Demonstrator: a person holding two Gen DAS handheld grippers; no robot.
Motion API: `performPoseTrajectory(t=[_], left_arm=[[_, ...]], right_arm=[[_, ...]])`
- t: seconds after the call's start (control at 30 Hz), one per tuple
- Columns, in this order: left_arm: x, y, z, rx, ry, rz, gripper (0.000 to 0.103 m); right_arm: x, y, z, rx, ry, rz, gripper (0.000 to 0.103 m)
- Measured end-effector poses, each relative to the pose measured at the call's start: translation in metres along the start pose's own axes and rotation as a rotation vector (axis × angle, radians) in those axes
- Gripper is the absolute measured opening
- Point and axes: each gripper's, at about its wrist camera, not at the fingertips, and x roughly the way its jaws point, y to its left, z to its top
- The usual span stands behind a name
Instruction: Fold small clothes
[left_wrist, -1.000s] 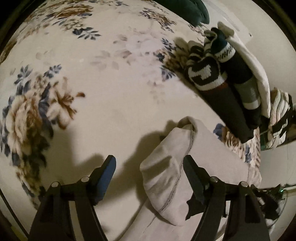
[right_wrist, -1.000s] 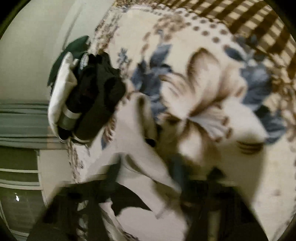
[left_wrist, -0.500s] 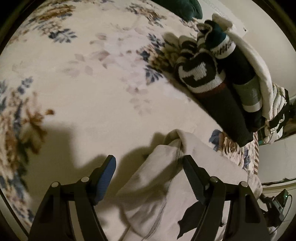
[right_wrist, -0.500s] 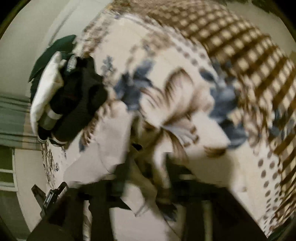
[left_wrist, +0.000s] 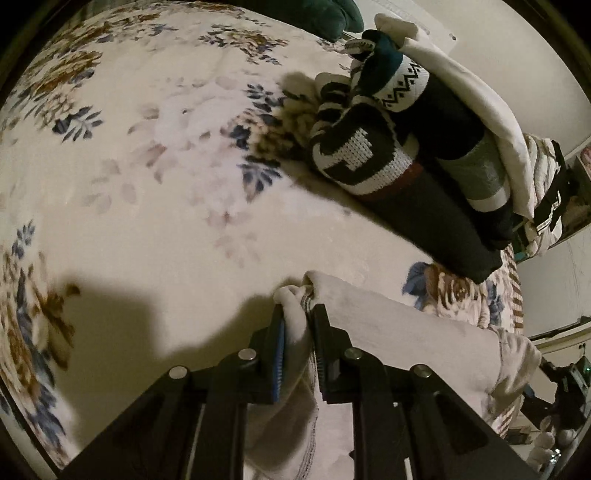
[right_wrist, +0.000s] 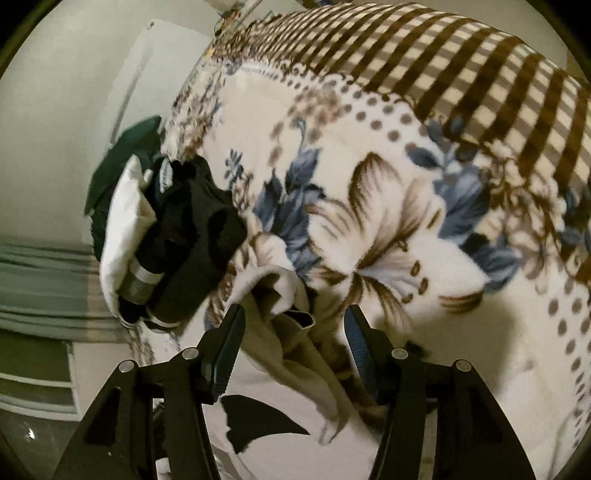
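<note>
Closing now, the left gripper (left_wrist: 298, 325) is pinching the pale garment's (left_wrist: 406, 325) seamed edge, jaws spread a second ago. Cloth is stretching rightward across the floral bed (left_wrist: 166, 192) (socks (left_wrist: 406, 177) piled beyond); the right gripper (right_wrist: 293, 323), jaws spread, is hovering over the bunched end.

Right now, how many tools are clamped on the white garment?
1. The left tool pinches the white garment at its folded edge; the right tool stands open around it.

Two black hand-held grippers

Left hand-held gripper (left_wrist: 298, 328) and right hand-held gripper (right_wrist: 293, 334): matte black linkage arms, round silver pins, ribbed blue finger pads.
</note>
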Motion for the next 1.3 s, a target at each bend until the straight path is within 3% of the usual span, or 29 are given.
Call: performPoseTrajectory(t=[0.13, 0.27, 0.3, 0.37, 0.4, 0.5, 0.57, 0.67, 0.7, 0.73, 0.8, 0.83, 0.97, 1.13, 1.2, 1.3], left_arm=[[0.001, -0.004, 0.004, 0.009, -0.011, -0.004, 0.012], [0.004, -0.002, 0.006, 0.001, -0.007, -0.001, 0.012], [0.005, -0.001, 0.006, 0.002, -0.006, -0.001, 0.012], [0.006, 0.000, 0.005, 0.006, 0.000, 0.006, 0.012], [0.007, 0.001, 0.004, 0.007, 0.003, 0.011, 0.012], [0.015, 0.008, 0.002, -0.016, 0.025, 0.007, 0.013], [0.018, 0.015, 0.002, -0.052, 0.047, -0.016, 0.016], [0.008, 0.020, -0.001, -0.078, 0.045, -0.047, 0.025], [0.001, 0.021, -0.003, -0.082, 0.040, -0.047, 0.032], [-0.008, 0.023, -0.008, -0.087, 0.034, -0.044, 0.036], [-0.027, 0.028, -0.023, -0.094, 0.021, -0.038, 0.064], [-0.039, 0.034, -0.036, -0.107, 0.013, -0.036, 0.068], [-0.065, 0.051, -0.097, -0.142, 0.059, -0.004, 0.069], [-0.059, 0.053, -0.168, -0.127, 0.193, 0.043, 0.069], [-0.049, 0.050, -0.188, -0.112, 0.231, 0.049, 0.069], [-0.043, 0.040, -0.200, -0.060, 0.229, 0.069, 0.068]], right_arm=[[0.004, 0.001, -0.003, 0.012, -0.007, 0.075, 0.059], [0.026, 0.015, -0.004, -0.050, 0.036, 0.035, 0.059], [0.029, 0.016, -0.006, -0.064, 0.048, 0.030, 0.056], [0.033, 0.024, -0.010, -0.112, 0.047, -0.019, 0.029], [0.034, 0.027, -0.011, -0.143, 0.043, -0.083, 0.015], [0.031, 0.009, -0.008, -0.109, 0.017, -0.220, 0.013], [0.030, -0.006, -0.003, -0.071, 0.025, -0.249, 0.013], [0.022, -0.018, -0.002, -0.025, 0.057, -0.159, 0.014], [0.018, -0.016, -0.006, -0.042, 0.066, -0.154, 0.021], [0.015, -0.013, -0.010, -0.071, 0.079, -0.157, 0.036], [0.008, -0.012, -0.024, -0.120, 0.109, -0.156, 0.059], [0.003, -0.015, -0.032, -0.132, 0.124, -0.158, 0.059], [-0.002, -0.036, -0.077, -0.143, 0.227, -0.188, 0.059], [-0.005, -0.074, -0.127, -0.126, 0.327, -0.232, 0.059], [-0.006, -0.087, -0.142, -0.134, 0.343, -0.255, 0.059], [-0.002, -0.100, -0.153, -0.149, 0.367, -0.252, 0.059]])
